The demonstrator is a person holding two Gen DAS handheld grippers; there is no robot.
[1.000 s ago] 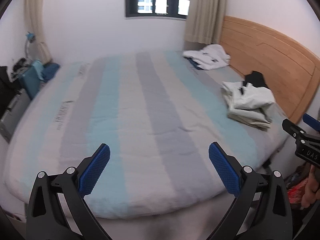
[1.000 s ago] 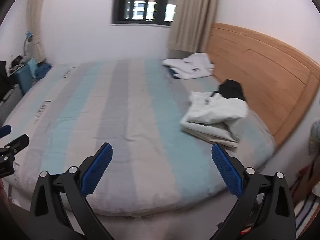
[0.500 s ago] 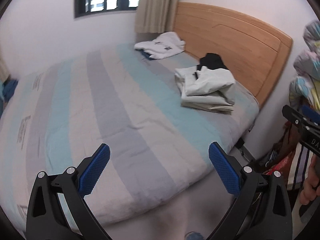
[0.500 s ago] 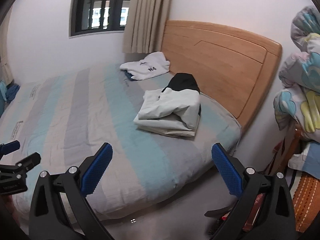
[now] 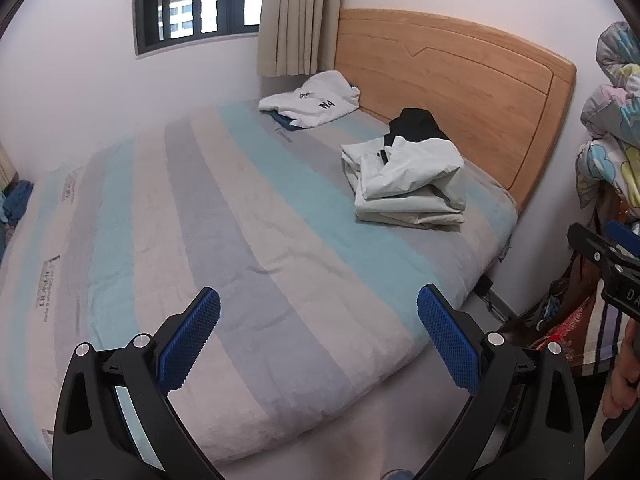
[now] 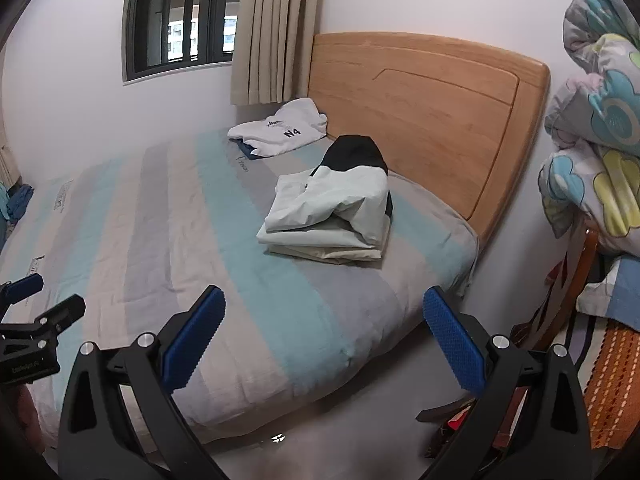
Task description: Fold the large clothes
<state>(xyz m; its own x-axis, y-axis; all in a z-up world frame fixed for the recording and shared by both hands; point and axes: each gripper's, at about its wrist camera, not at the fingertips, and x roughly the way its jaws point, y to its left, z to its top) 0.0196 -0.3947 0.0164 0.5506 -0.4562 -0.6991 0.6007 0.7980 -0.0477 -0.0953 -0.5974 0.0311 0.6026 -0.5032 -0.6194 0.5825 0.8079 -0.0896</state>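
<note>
A folded pale jacket with a black hood [image 5: 408, 178] [image 6: 334, 212] lies on the striped bed [image 5: 240, 220] [image 6: 160, 220] near the headboard. A folded white top printed "N4" [image 5: 314, 102] [image 6: 282, 128] rests over something dark blue at the bed's far corner. My left gripper [image 5: 318, 330] hovers open over the bed's near edge, holding nothing. My right gripper [image 6: 324, 334] is open too, empty, above the bed's near corner. Each gripper shows at the side of the other's view.
A wooden headboard [image 5: 460, 92] [image 6: 420, 108] stands at the right of the bed. Curtain [image 5: 296, 16] and window [image 5: 196, 0] are on the far wall. Bundled patterned bedding [image 6: 600, 120] and a striped cloth [image 6: 608, 380] crowd the right. A hand [image 5: 622, 376] holds the right gripper.
Both views have swung to the right: the headboard, folded jacket and bedding pile came toward the centre. Both grippers stay open and empty.
</note>
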